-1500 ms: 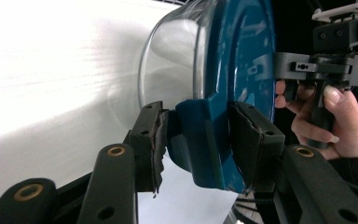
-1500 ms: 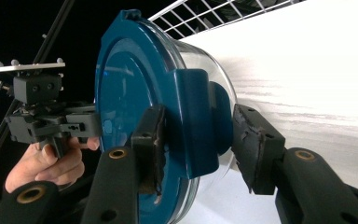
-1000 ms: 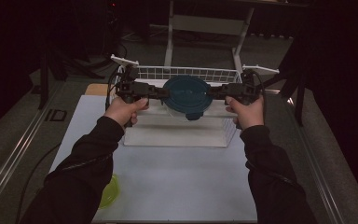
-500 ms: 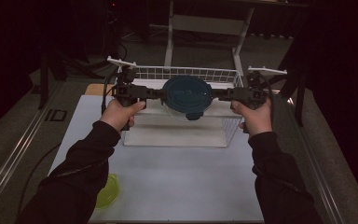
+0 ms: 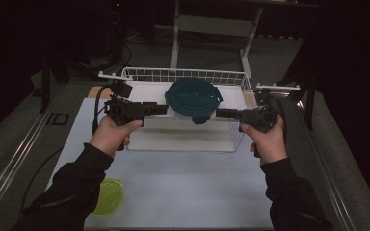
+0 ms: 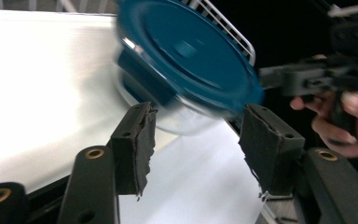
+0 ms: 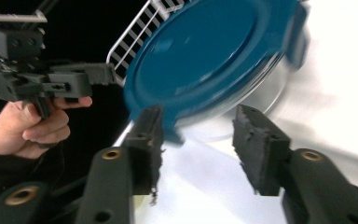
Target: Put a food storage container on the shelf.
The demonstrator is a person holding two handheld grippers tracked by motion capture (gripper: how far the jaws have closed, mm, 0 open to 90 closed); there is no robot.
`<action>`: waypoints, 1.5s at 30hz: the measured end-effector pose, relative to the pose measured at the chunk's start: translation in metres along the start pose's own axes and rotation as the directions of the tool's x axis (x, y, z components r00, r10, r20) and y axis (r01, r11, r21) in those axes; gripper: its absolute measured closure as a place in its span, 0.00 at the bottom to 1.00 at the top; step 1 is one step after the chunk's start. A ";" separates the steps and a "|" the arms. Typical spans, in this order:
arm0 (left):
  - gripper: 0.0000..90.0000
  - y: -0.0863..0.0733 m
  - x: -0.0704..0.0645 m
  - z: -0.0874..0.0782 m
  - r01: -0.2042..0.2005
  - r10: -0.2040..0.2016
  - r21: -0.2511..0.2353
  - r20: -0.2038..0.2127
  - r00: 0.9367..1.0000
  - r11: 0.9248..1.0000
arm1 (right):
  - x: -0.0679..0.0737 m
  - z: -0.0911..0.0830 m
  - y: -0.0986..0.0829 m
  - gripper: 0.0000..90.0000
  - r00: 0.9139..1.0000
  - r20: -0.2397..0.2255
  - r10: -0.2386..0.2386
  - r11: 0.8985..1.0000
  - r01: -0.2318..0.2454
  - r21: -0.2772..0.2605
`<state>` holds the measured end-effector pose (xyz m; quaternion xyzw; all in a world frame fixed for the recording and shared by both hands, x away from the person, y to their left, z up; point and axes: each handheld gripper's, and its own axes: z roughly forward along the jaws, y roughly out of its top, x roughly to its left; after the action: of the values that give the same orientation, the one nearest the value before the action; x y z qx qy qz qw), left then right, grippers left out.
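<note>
left gripper point(image 5: 163, 109) jaws wide | right gripper point(image 5: 220, 113) jaws wide | teal-lidded glass container point(image 5: 193, 97) between them, ungripped | risk: tips, knocks wire basket point(image 5: 183, 75)

A white tabletop point(image 5: 188, 187) with metal rails along its left and right edges carries everything. At its far end stands a white wire basket point(image 5: 183, 76) with a clear-walled front, holding a round container with a teal lid point(image 5: 193, 97). Near the front left corner lies a yellow-green lid point(image 5: 107, 196), well apart from the basket.
</note>
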<state>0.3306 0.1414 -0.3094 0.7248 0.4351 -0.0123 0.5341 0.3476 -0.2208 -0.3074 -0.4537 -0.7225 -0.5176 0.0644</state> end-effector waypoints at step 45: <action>0.01 -0.098 -0.016 -0.008 -0.287 0.275 -0.080 -0.131 0.952 0.955 | 0.005 0.063 0.006 1.00 0.999 0.053 -0.015 1.000 0.014 0.014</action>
<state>0.2533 0.1428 -0.3730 0.7516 0.3586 0.1283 0.5386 0.3725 -0.1668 -0.3293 -0.4615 -0.7308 -0.5009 0.0448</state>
